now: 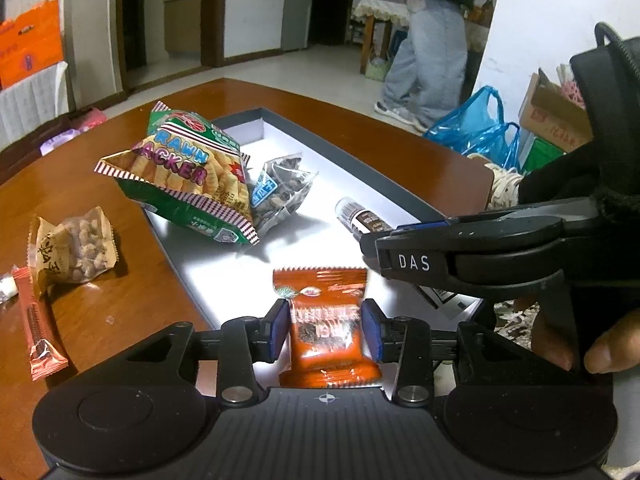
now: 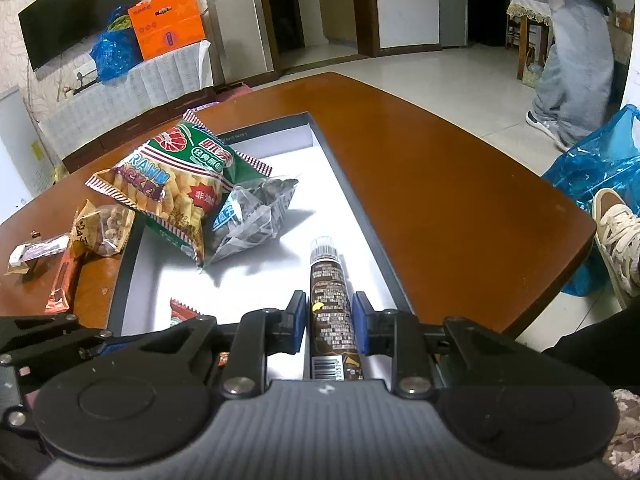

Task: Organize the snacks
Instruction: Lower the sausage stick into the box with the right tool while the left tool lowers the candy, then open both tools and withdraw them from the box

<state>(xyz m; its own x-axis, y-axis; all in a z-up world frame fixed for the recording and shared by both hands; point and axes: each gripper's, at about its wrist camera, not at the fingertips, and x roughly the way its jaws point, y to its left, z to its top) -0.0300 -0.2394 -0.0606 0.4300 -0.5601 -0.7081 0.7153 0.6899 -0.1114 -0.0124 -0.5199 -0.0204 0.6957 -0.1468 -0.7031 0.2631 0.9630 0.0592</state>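
Left wrist view: the left gripper (image 1: 325, 330) hangs over the near end of the shallow box (image 1: 404, 190), with the orange snack packet (image 1: 326, 322) lying on the box's white floor between its blue pads. A sliver of gap shows beside each pad, so the jaws look slackened and no longer pinch the packet; I judge this packet just delivered.

In the right wrist view the right gripper (image 2: 325, 328) stands partly closed around the brown snack tube (image 2: 329, 300), pads against its sides, the tube running along the box's right wall with its clear cap pointing to the far end. Whether the tube already rests on the floor I cannot tell.

The prawn cracker bag (image 1: 180, 176) leans over the box's left wall, half on the tabletop (image 1: 400, 140), and the clear seed packet (image 1: 280, 192) lies beside it inside. Still out on the tabletop near its left edge are the peanut packet (image 1: 76, 246) and a thin red stick packet (image 1: 38, 320).

The step in hand seems to be setting both items down. Next, the left jaws should widen and back off without dragging the packet, then reach left for the loose packets.
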